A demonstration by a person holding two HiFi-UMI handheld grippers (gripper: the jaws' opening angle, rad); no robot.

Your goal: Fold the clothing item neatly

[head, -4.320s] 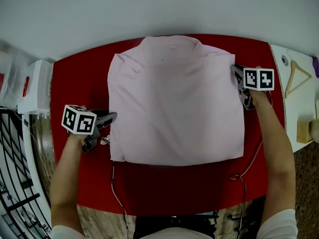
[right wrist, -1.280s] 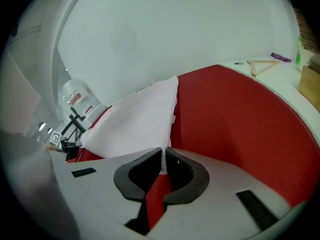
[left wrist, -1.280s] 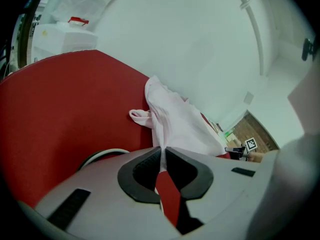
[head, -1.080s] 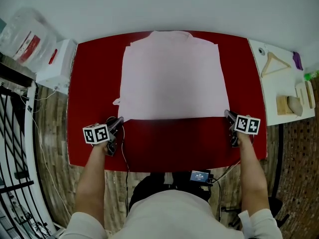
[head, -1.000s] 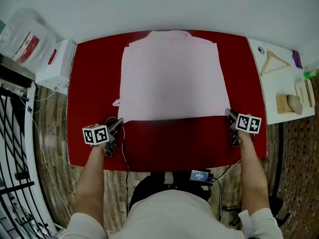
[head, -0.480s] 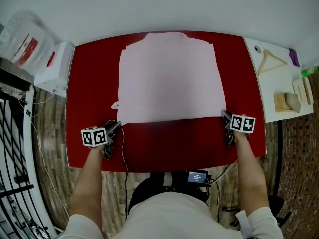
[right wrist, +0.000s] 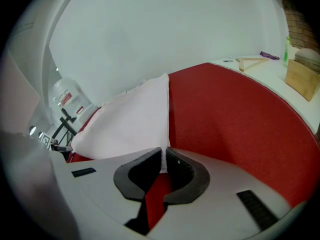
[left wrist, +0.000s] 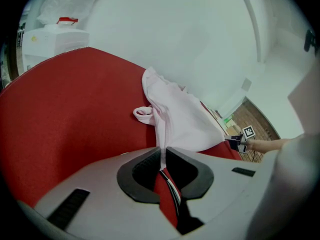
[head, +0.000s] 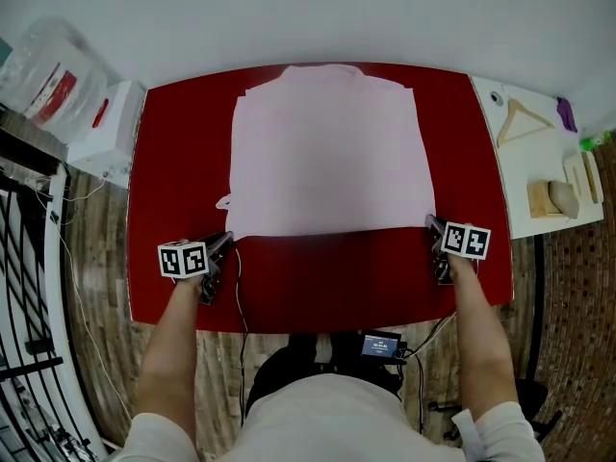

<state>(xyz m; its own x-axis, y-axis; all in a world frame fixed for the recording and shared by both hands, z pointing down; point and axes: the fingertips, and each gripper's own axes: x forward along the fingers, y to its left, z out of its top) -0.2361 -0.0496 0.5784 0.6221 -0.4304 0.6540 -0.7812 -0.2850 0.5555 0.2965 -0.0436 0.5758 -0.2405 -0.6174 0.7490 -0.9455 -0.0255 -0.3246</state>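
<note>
A pale pink shirt (head: 327,152) lies flat on the red table (head: 183,142), collar at the far edge, with a small loop of cloth sticking out at its near left side. My left gripper (head: 227,238) is at the shirt's near left corner. Its jaws have just been closing, and the left gripper view shows the gripper (left wrist: 163,151) with the shirt's (left wrist: 180,119) edge pinched between them. My right gripper (head: 430,221) is at the near right corner, and the right gripper view shows it (right wrist: 163,151) shut on the shirt's (right wrist: 135,119) hem.
A white side table (head: 510,176) at the right holds a wooden hanger (head: 520,118) and a wooden block (head: 539,198). Left of the red table stand a white box (head: 106,118) and a plastic bag (head: 43,70). Cables (head: 236,296) hang over the near edge.
Since the oldest frame both grippers have come from the shirt's sides to its near corners. Over the last second they have hardly moved.
</note>
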